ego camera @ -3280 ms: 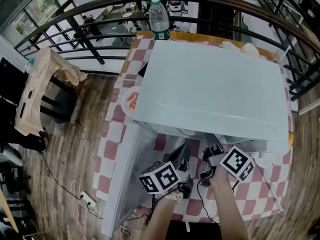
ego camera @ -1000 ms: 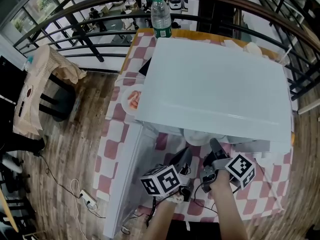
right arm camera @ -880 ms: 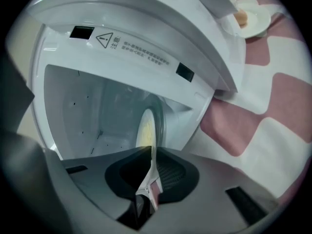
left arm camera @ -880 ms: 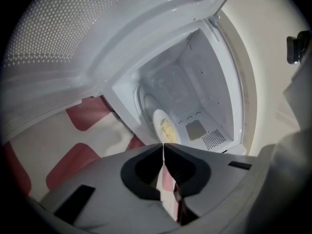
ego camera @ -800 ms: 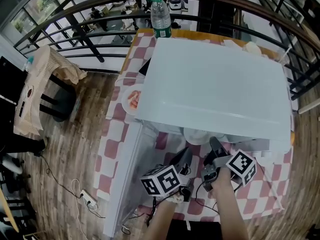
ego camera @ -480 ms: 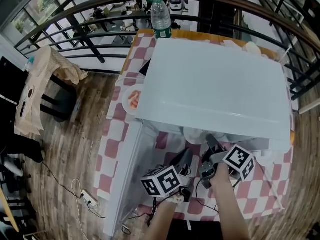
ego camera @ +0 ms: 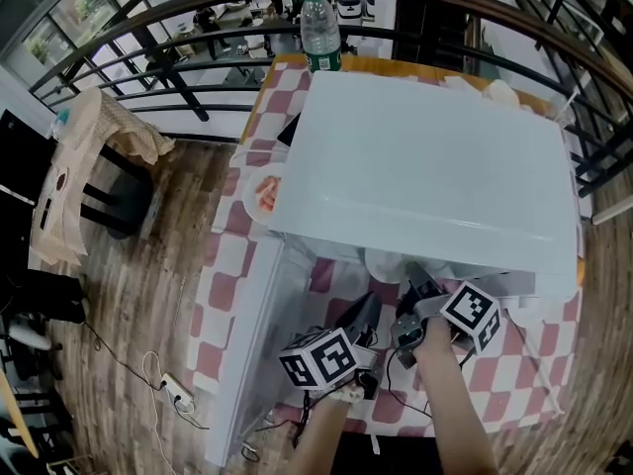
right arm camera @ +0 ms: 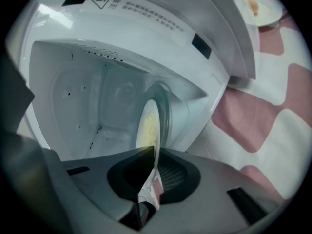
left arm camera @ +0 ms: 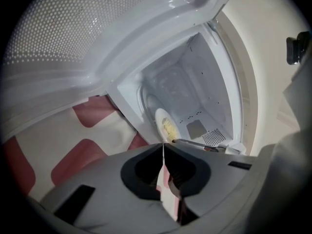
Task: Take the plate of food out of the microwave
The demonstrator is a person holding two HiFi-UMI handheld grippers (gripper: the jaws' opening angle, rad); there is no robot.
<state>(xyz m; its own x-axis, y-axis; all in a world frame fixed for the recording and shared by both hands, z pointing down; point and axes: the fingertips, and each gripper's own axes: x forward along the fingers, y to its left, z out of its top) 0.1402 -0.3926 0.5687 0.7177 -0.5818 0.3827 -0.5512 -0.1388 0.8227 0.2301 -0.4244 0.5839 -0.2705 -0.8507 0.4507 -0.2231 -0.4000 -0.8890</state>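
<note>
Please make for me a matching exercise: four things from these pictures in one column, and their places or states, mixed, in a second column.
1. water bottle
2. plate with yellow food
3. plate with orange food
4. microwave door

a. swung open
b. on the checked cloth, outside
c. inside the microwave
d. at the table's far edge

Pairs: 1-d, 2-c, 3-b, 4-a.

Checked table (ego camera: 226, 265): microwave (ego camera: 425, 166), bottle (ego camera: 319, 28), perhaps dish (ego camera: 259, 194)

Even daylight; glare on microwave (ego camera: 425, 166) top; fisheye edges dark.
</note>
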